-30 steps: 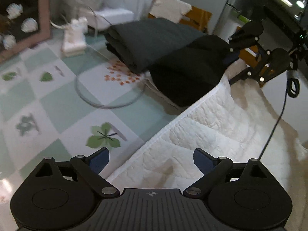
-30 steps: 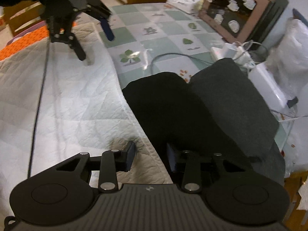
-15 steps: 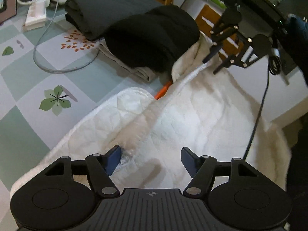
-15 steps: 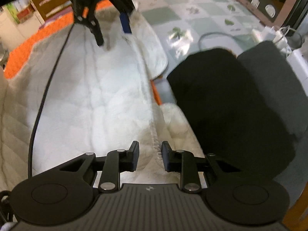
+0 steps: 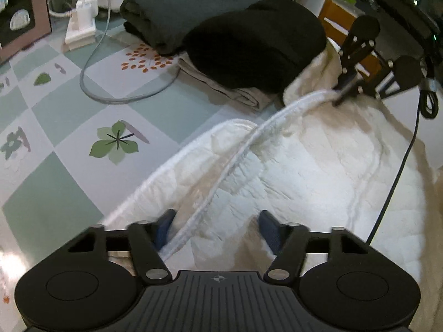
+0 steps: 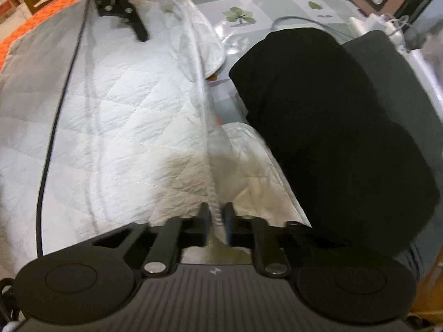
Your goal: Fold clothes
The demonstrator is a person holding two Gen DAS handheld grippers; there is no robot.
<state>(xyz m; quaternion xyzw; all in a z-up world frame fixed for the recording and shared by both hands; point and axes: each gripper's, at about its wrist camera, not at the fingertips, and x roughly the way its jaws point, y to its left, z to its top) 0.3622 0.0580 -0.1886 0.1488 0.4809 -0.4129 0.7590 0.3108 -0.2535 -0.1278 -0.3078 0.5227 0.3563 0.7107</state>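
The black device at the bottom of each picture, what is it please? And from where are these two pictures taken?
Each picture comes from a camera mounted on a hand-held two-finger tool, looking forward along its fingers. One view is from the left tool, the other from the right tool; each also shows the other tool further off. On the tablecloth lies a white quilted garment beside folded dark clothes and a grey cable. The right tool's jaws are closing on the garment's raised edge and already pinch it. The left tool's jaws are closing around the same edge but are still apart.
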